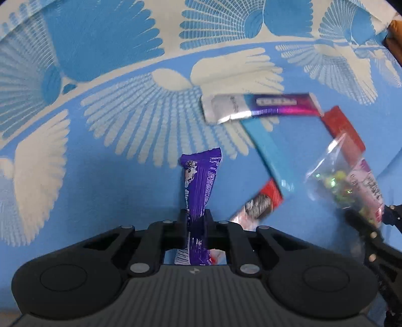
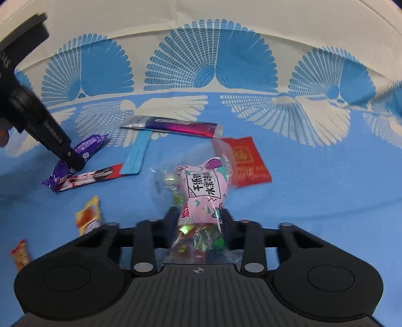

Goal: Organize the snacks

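My left gripper is shut on a purple candy bar that sticks out forward over the blue cloth; it also shows in the right wrist view under the left gripper. My right gripper is shut on a clear and pink bag of sweets, also seen at the right of the left wrist view. A silver and magenta bar, a light blue stick, a red and white bar and a red packet lie on the cloth.
A blue and cream fan-patterned cloth covers the surface. Two small yellow and red snack packets lie at the near left in the right wrist view. The cloth's cream border runs along the far side.
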A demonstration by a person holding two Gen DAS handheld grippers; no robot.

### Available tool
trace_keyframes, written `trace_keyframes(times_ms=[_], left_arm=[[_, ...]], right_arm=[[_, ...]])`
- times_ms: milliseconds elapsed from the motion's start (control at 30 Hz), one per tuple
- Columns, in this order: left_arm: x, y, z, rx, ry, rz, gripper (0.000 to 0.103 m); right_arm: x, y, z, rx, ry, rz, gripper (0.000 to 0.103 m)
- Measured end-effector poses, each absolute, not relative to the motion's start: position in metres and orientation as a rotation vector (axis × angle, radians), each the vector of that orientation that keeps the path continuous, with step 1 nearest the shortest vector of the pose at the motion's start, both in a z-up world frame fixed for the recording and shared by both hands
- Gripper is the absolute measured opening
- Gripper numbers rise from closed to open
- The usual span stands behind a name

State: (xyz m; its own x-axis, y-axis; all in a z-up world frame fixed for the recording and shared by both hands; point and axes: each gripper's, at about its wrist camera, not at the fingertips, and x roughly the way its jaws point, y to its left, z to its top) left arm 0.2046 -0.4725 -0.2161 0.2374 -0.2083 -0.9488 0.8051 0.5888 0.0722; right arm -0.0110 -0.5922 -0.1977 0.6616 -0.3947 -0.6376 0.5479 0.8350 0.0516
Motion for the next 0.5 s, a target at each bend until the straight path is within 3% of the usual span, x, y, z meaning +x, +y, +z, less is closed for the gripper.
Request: trace_keyframes(times_ms=[267,500], left_arm=[[0.159,-0.391,-0.143,0.445,1.141,-0.799,0.012],[0.078,-0.293,-0.070,0.373,1.066,-0.865,0.012]], right_arm=[[-0.076,-0.532,-0.142,0.260,0.479,-0.688,0.033],[-0.133,-0.416,-0.088,0.321,0.390,-0.664,0.034]])
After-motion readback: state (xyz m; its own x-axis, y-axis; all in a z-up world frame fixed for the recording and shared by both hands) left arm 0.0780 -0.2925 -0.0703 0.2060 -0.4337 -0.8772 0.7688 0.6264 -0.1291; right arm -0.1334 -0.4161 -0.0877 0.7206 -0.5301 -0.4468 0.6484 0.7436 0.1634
